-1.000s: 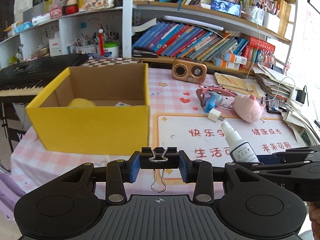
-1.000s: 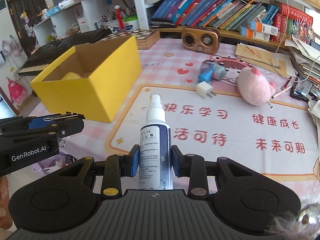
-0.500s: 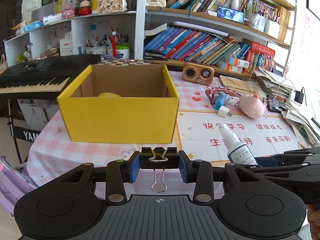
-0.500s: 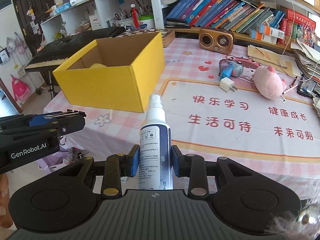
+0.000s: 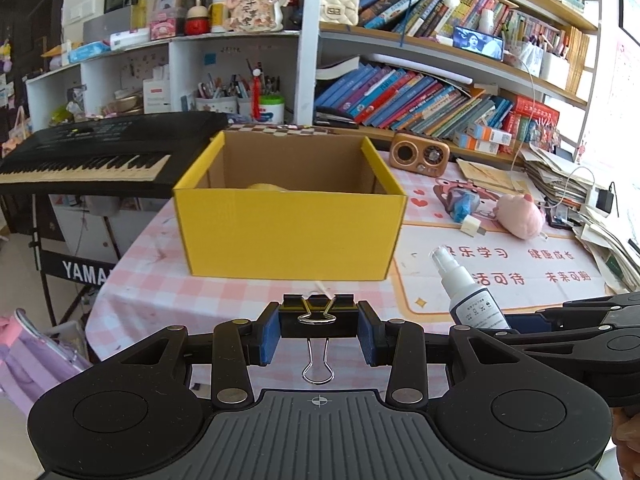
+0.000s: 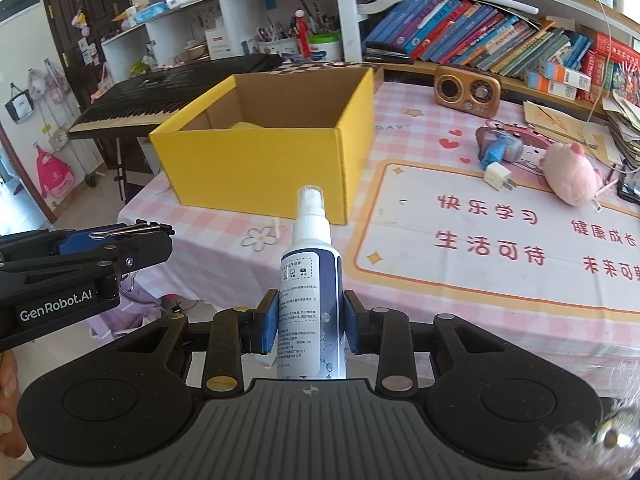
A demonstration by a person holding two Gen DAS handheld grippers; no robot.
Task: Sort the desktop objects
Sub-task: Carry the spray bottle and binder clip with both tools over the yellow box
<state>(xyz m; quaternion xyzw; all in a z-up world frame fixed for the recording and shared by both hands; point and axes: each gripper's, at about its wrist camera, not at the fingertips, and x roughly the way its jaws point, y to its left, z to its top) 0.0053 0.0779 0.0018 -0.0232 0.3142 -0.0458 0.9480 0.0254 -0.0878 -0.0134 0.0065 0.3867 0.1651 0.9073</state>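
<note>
My left gripper [image 5: 319, 330] is shut on a black binder clip [image 5: 318, 316] and holds it in the air before the table's near edge. My right gripper [image 6: 310, 320] is shut on a white spray bottle [image 6: 310, 280], upright; the bottle also shows in the left wrist view [image 5: 466, 296]. The open yellow cardboard box [image 5: 290, 228] stands on the pink checked tablecloth ahead of both grippers, also in the right wrist view [image 6: 260, 164], with a yellow object [image 5: 266, 187] partly visible inside. The left gripper shows in the right wrist view [image 6: 132, 240], left of the bottle.
On the table right of the box lie a white charger plug [image 6: 498, 176], a blue-grey toy [image 6: 498, 148], a pink plush pig [image 6: 570, 174] and a brown radio [image 6: 466, 90]. A black keyboard [image 5: 100, 156] stands left. Paper piles [image 5: 560, 184] and bookshelves are at the back.
Both grippers have drawn back from the table with their objects held; the yellow box now looks smaller and more centred ahead.
</note>
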